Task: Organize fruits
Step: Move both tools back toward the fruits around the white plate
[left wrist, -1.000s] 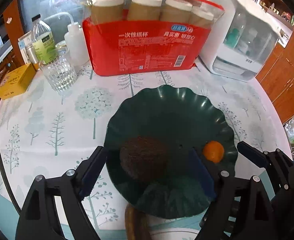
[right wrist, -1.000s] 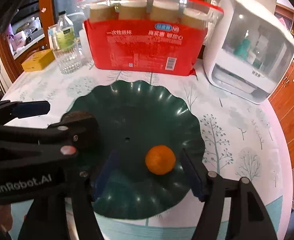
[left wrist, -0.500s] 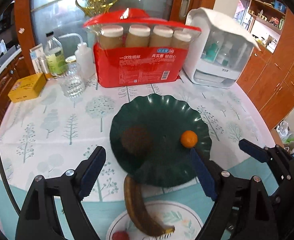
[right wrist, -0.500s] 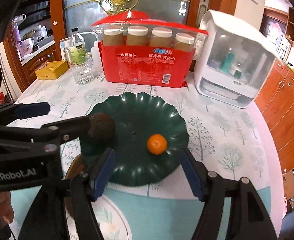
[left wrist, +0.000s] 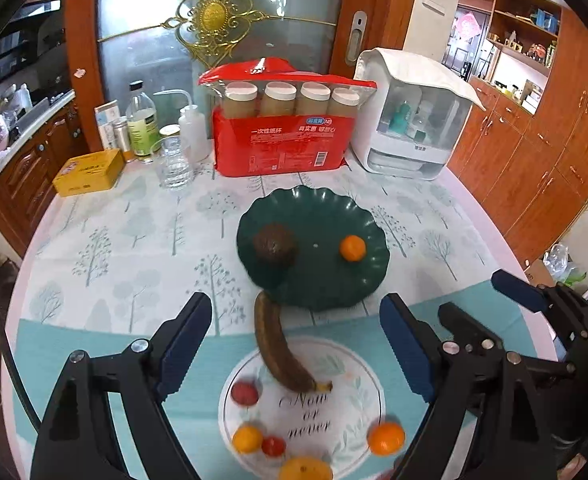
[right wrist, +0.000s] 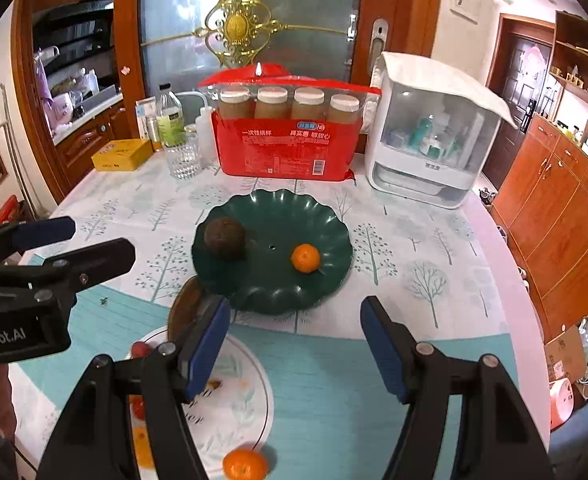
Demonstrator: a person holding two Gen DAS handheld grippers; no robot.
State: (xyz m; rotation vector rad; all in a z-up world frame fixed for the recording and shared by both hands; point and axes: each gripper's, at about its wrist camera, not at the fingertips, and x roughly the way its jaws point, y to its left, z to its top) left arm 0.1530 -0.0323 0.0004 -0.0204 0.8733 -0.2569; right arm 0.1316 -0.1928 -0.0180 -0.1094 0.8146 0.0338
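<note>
On green plate [left wrist: 314,208], brown round fruit [left wrist: 274,244], small orange [left wrist: 352,248], both grippers [left wrist: 294,336] [right wrist: 294,332] agape, empty.

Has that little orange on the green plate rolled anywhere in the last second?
No. The small orange sits on the same right-hand spot of the green plate, level with the plate's centre hole, as before. Only the cameras have pulled back, so everything looks smaller.

avocado [left wrist: 274,245] left of orange [left wrist: 353,248] in dish [left wrist: 314,280], banana [left wrist: 278,350] just before
</note>
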